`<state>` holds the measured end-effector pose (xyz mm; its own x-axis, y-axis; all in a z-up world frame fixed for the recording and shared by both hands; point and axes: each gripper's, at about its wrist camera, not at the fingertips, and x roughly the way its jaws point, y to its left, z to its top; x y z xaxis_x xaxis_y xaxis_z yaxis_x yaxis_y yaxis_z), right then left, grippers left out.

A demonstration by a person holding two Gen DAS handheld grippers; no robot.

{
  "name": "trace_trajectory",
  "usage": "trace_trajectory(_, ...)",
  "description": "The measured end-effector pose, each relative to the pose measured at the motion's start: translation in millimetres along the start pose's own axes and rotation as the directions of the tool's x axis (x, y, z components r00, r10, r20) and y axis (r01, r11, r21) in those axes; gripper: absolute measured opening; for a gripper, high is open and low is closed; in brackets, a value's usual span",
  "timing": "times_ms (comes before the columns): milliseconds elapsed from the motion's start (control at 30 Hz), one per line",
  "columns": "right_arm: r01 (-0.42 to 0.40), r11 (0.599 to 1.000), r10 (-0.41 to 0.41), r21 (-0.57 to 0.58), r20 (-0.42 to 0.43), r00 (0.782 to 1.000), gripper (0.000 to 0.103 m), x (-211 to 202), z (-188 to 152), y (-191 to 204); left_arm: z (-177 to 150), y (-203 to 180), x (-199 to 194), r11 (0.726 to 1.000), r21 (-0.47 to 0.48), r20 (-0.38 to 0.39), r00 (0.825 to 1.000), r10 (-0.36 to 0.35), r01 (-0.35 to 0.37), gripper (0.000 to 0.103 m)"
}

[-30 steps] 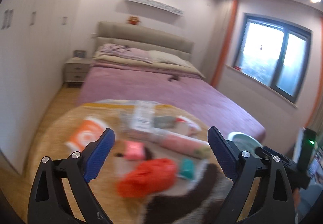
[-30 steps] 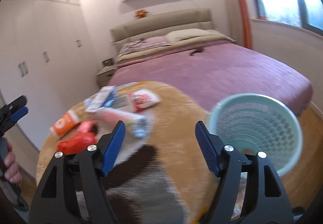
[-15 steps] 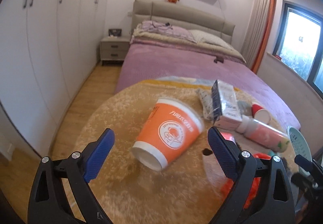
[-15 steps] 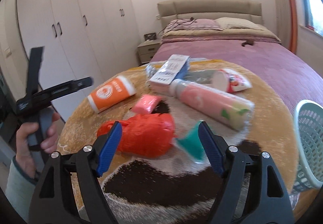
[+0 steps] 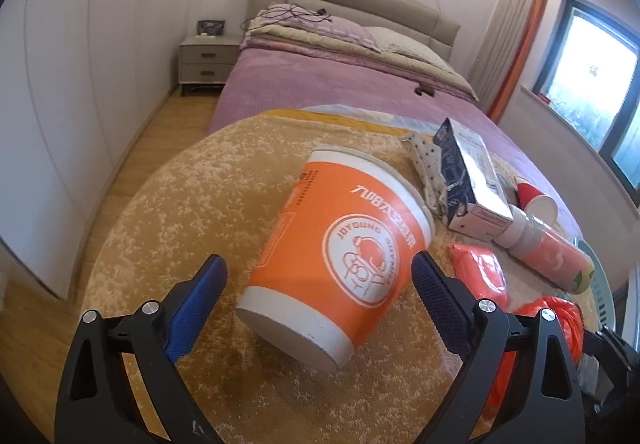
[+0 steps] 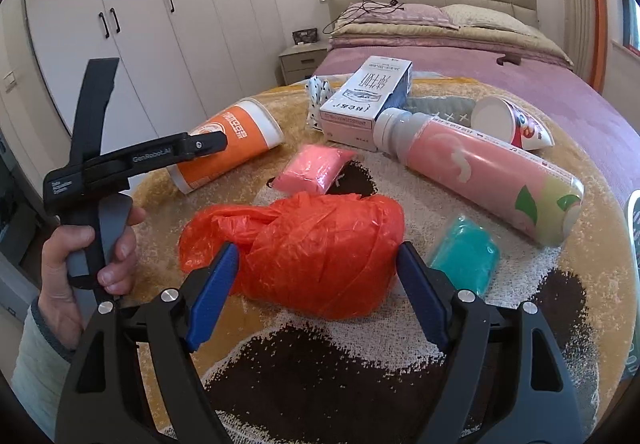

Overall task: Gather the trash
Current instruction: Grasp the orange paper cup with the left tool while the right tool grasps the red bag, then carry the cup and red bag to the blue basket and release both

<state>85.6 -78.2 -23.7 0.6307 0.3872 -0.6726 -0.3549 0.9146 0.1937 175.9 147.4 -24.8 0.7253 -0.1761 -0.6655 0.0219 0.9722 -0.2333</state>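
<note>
Trash lies on a round rug [image 5: 168, 228]. An orange paper cup [image 5: 344, 260] lies on its side; my left gripper [image 5: 316, 296] is open with its fingers on either side of the cup's base, not touching. In the right wrist view the cup [image 6: 228, 142] lies at the left behind the left gripper's body. A crumpled orange plastic bag [image 6: 312, 248] lies between the open fingers of my right gripper [image 6: 316, 288]. A pink packet [image 6: 316, 168], a teal packet [image 6: 466, 254], a pink bottle [image 6: 480, 168], a white-blue carton [image 6: 368, 96] and a red-white cup [image 6: 512, 120] lie beyond.
A green basket's rim [image 6: 632, 220] shows at the right edge of the rug. A bed [image 5: 320, 80] with a purple cover stands behind, a nightstand [image 5: 206, 60] at its left, white wardrobes [image 6: 132, 28] along the left wall, a window [image 5: 592, 56] at right.
Both grippers have moved forward and down towards the rug. The left one now brackets the orange cup's base. The right one now brackets the orange bag.
</note>
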Motion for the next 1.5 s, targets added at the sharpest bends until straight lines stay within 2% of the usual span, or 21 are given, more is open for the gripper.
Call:
trace_trajectory(67,0.006,1.000,-0.006,-0.003,-0.014,1.000,0.076,2.6,-0.7,0.2,-0.9,-2.3,3.5,1.000,0.008,-0.014,1.000,-0.007,0.007,0.086)
trace_trajectory(100,0.015,1.000,-0.015,-0.005,-0.017,1.000,0.072,3.8,-0.9,0.0,0.1,-2.9,4.9,1.000,0.013,-0.019,1.000,-0.009,0.009,0.082)
trace_trajectory(133,0.019,1.000,-0.019,-0.012,-0.019,1.000,0.063,4.6,-0.9,1.2,-0.4,-4.7,5.1,1.000,0.025,-0.027,1.000,-0.012,0.013,0.078)
trace_trajectory(200,0.021,0.999,-0.022,-0.031,-0.021,1.000,0.053,5.8,-1.2,4.6,1.5,-8.6,8.8,0.999,0.040,-0.023,1.000,0.000,0.001,0.076)
trace_trajectory(233,0.026,0.999,-0.026,-0.039,-0.017,1.000,0.045,5.0,-1.3,6.1,1.2,-11.0,6.7,0.999,0.052,-0.015,1.000,0.000,0.001,0.072)
trace_trajectory(333,0.019,0.998,-0.019,-0.068,-0.002,1.000,0.036,1.6,-2.3,11.6,-0.9,-13.1,1.9,0.998,0.058,0.001,1.000,-0.008,0.008,0.063)
trace_trajectory(400,0.019,0.997,-0.017,-0.080,0.024,1.000,0.034,-3.6,-3.3,13.9,-3.3,-13.5,-2.8,0.999,0.047,0.012,1.000,-0.021,0.020,0.060)
trace_trajectory(567,-0.012,0.997,0.017,-0.072,0.076,0.997,0.033,-19.6,-3.6,12.5,-10.2,-18.8,-19.2,0.999,0.034,0.047,0.998,-0.031,0.029,0.057)
trace_trajectory(733,0.003,0.999,0.003,-0.050,0.123,0.992,0.033,-42.8,-1.7,4.2,-11.3,-32.2,-47.0,0.997,0.029,0.102,0.992,-0.068,0.066,0.057)
trace_trajectory(867,0.032,0.999,-0.030,-0.012,0.167,0.985,0.033,-67.7,1.2,-14.0,-10.5,-56.5,-69.6,0.993,0.061,0.142,0.984,-0.112,0.104,0.057)
trace_trajectory(1067,0.104,0.991,-0.120,0.079,0.222,0.968,0.033,-107.7,0.5,-59.0,-8.8,-110.0,-87.3,0.974,0.132,0.165,0.965,-0.203,0.182,0.057)
trace_trajectory(1233,0.171,0.967,-0.216,0.188,0.251,0.944,0.033,-140.4,-7.0,-113.1,-13.6,-167.8,-88.0,0.948,0.189,0.151,0.947,-0.284,0.255,0.057)
trace_trajectory(1300,0.203,0.948,-0.265,0.245,0.251,0.931,0.033,-152.7,-12.1,-138.6,-15.9,-184.5,-83.0,0.938,0.193,0.134,0.939,-0.316,0.288,0.057)
trace_trajectory(1500,0.296,0.879,-0.396,0.374,0.225,0.890,0.033,-179.8,-31.4,-203.5,-34.0,-272.2,-54.9,0.891,0.257,0.040,0.917,-0.397,0.375,0.057)
